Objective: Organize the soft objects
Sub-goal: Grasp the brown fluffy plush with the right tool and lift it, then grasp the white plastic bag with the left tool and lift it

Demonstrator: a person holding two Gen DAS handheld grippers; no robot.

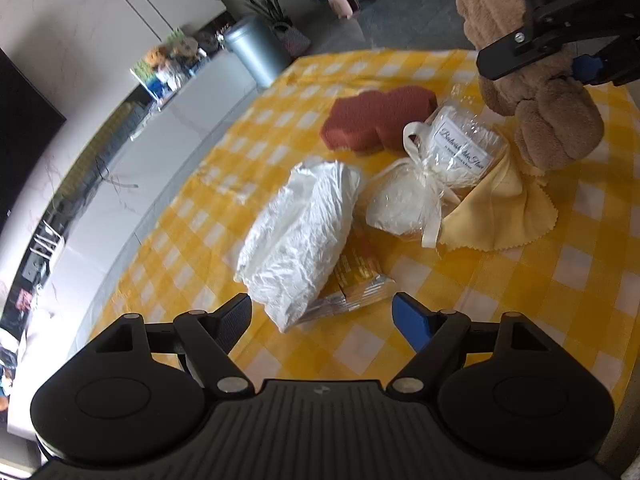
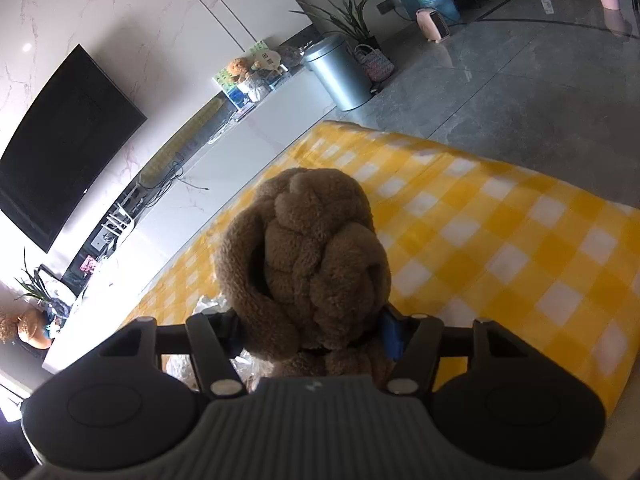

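Note:
My left gripper (image 1: 322, 316) is open just above the near end of a crumpled white plastic bag (image 1: 298, 240), which lies on the yellow checked tablecloth (image 1: 520, 280). Under the bag's near end shows a gold foil packet (image 1: 360, 284). Farther off lie a white pouch tied with ribbon (image 1: 400, 204), a clear-wrapped white bundle with a label (image 1: 460, 148), a pale yellow cloth (image 1: 500, 208) and a red-brown sponge (image 1: 376, 120). My right gripper (image 2: 314, 332) is shut on a brown knotted plush (image 2: 308, 256), held above the table; that plush (image 1: 552, 120) also hangs at the upper right of the left wrist view.
The tablecloth (image 2: 500, 240) ends at an edge toward the grey floor. Beyond stand a grey bin (image 2: 340, 72), a potted plant (image 2: 348, 20), a low white cabinet with toys (image 2: 244, 72) and a wall screen (image 2: 60, 140).

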